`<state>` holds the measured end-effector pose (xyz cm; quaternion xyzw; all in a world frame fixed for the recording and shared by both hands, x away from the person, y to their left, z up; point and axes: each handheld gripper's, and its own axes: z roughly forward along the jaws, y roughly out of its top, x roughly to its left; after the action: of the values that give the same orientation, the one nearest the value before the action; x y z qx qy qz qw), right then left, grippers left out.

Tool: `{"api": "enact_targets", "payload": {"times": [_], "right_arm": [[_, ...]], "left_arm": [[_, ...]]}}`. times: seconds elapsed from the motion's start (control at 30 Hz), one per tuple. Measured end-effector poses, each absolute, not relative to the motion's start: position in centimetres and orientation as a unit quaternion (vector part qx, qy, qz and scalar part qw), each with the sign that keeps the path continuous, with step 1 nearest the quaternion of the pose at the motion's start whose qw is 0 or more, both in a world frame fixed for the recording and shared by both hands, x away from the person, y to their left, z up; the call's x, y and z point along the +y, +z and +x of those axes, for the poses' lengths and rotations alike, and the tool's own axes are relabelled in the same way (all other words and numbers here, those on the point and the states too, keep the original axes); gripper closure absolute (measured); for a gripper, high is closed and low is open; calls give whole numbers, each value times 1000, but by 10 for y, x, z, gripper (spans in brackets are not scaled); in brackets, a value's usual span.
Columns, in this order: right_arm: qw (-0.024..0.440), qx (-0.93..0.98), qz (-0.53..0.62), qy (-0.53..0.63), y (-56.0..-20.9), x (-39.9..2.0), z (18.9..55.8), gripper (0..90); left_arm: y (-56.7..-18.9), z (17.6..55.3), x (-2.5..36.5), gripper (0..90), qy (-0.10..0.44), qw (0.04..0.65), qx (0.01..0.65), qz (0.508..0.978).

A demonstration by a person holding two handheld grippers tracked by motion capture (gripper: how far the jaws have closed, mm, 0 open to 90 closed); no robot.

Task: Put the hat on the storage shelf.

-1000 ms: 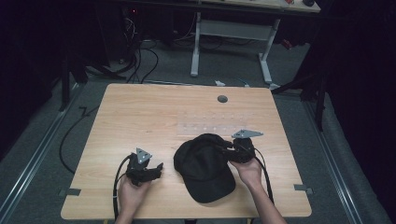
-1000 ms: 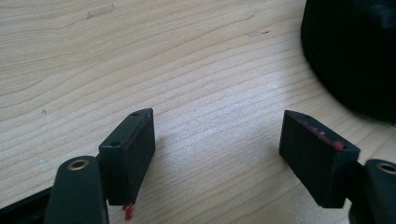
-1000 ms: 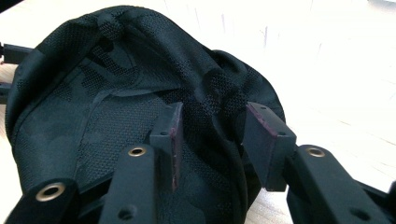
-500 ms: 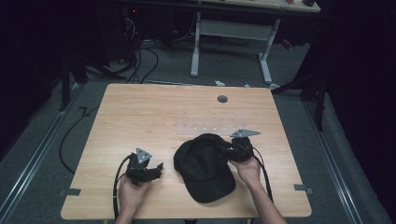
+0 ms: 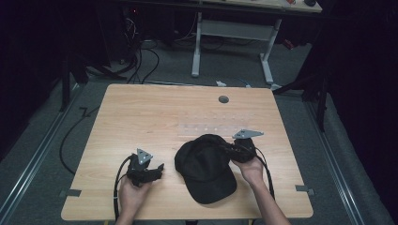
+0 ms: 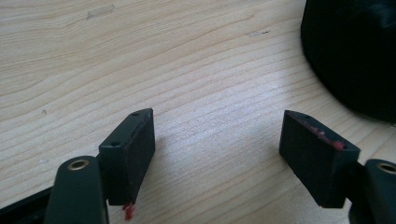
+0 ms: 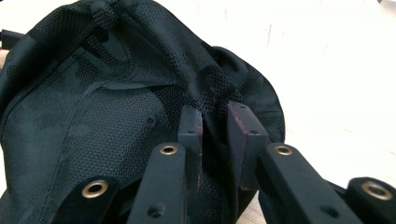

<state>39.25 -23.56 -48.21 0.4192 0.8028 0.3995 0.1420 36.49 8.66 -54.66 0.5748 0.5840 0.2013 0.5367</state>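
Soft black mesh fabric cap (image 5: 206,166) on wooden bench (image 5: 155,117): light, floppy. Right gripper (image 7: 215,122) fingers, just closing, pinch crown fold at 3 o'clock; left gripper (image 6: 217,154) fingers open, empty.

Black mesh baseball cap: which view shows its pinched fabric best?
Right gripper view: the black mesh baseball cap has a fold bunched between the right claw, whose jaws have just been closing. High view shows the whole cap; left gripper view shows its edge.
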Motion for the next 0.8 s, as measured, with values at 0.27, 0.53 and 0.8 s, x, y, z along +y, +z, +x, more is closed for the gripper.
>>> {"api": "enact_targets", "payload": {"times": [0.27,0.53,0.8], "right_arm": [[139,808,406,403,-482,-239,391,801],[120,810,397,415,-482,-243,388,857],[103,803,398,431,-483,-248,385,873]], "left_arm": [[-547,365,87,270,201,537,584,575],[-547,365,87,270,201,537,584,575],[-547,365,86,270,202,537,584,575]]}}
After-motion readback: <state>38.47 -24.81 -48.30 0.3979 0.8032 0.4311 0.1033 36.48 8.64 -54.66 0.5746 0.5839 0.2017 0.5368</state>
